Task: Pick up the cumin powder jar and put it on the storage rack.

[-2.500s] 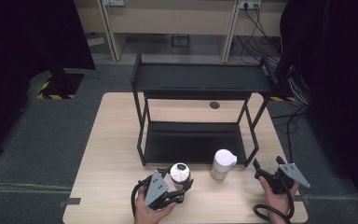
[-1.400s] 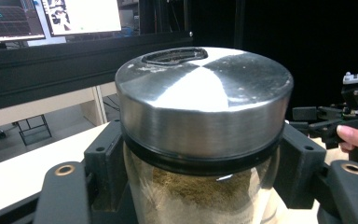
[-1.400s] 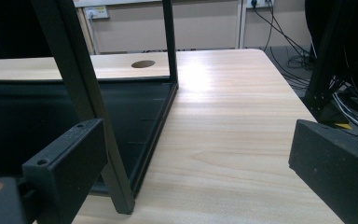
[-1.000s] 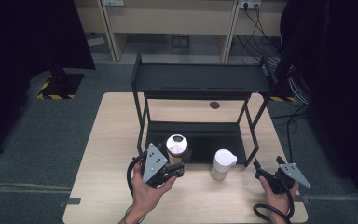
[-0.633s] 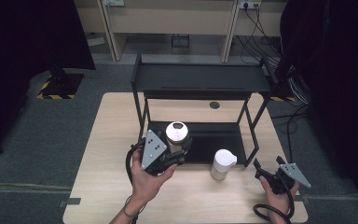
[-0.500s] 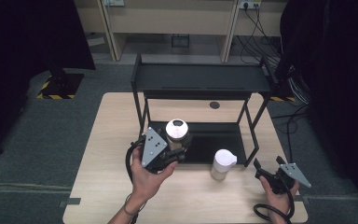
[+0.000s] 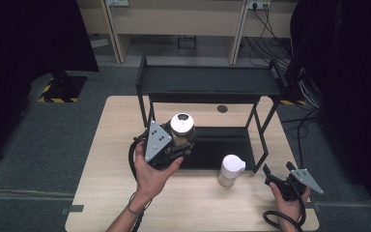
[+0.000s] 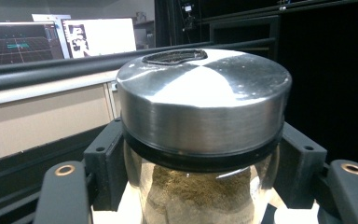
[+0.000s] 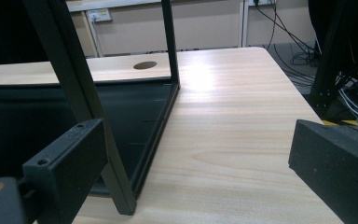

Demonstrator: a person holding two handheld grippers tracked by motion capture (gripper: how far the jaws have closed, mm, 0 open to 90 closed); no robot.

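Note:
My left gripper (image 7: 181,142) is shut on a glass jar (image 7: 182,129) with a silver lid, held up in the air in front of the black two-tier rack (image 7: 207,82), near its left front post. In the left gripper view the jar (image 8: 200,140) holds brownish powder and both jaws clamp its sides just under the lid. A second jar with a white lid (image 7: 232,170) stands on the table by the rack's lower tray. My right gripper (image 7: 276,175) rests near the table's front right corner, jaws wide apart with nothing between them (image 9: 191,186).
The rack's lower tray (image 7: 222,145) lies on the wooden table (image 7: 116,193); its right front post (image 9: 93,116) stands close before my right gripper. A round cable hole (image 7: 222,108) sits in the table behind the rack. Dark floor surrounds the table.
My left gripper has lifted the silver-lidded jar from the table's front and carried it up and toward the rack. The right gripper and the white-lidded jar have stayed put.

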